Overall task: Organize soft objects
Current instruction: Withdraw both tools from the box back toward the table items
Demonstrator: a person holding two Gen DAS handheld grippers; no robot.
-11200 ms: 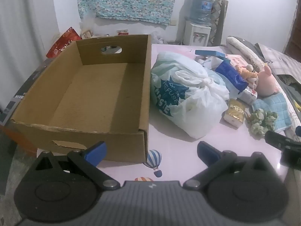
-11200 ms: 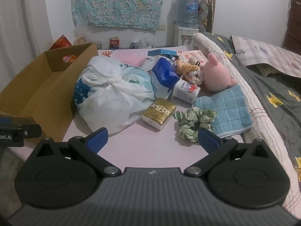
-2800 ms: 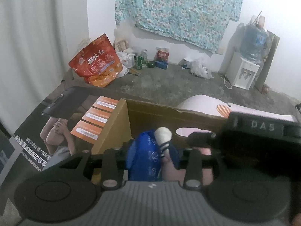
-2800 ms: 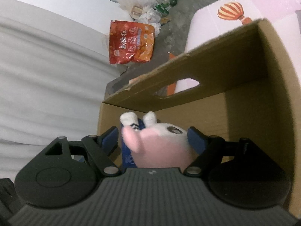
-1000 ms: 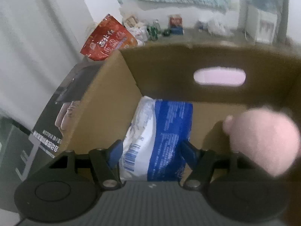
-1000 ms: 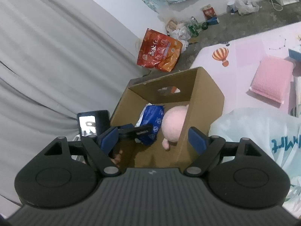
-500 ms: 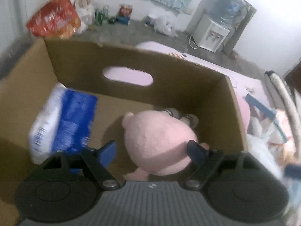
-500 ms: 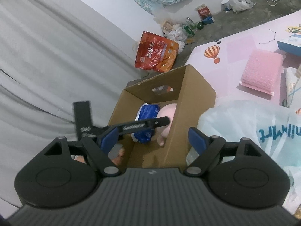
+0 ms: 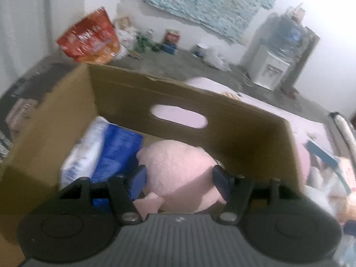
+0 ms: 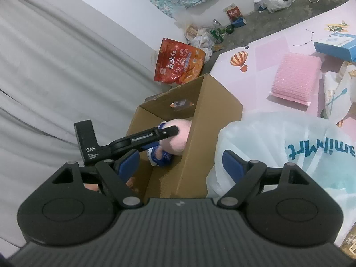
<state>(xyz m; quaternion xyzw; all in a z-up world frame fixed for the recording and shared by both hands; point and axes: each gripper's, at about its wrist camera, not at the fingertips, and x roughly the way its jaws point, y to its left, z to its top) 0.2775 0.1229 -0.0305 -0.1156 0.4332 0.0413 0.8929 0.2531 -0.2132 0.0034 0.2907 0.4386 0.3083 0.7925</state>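
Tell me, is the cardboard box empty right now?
No, the cardboard box holds a pink plush toy beside a blue packet.

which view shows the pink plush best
Left wrist view: the pink plush fills the middle of the box, beside the blue pack. The right wrist view shows only a sliver over the box wall.

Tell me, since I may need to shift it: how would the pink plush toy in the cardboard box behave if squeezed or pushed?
The pink plush toy looks fuzzy and rounded, so it would probably squash and spring back. It likely weighs little for its bulk. Wedged beside the blue-and-white soft pack in the cardboard box, it would probably nudge that rather than roll.
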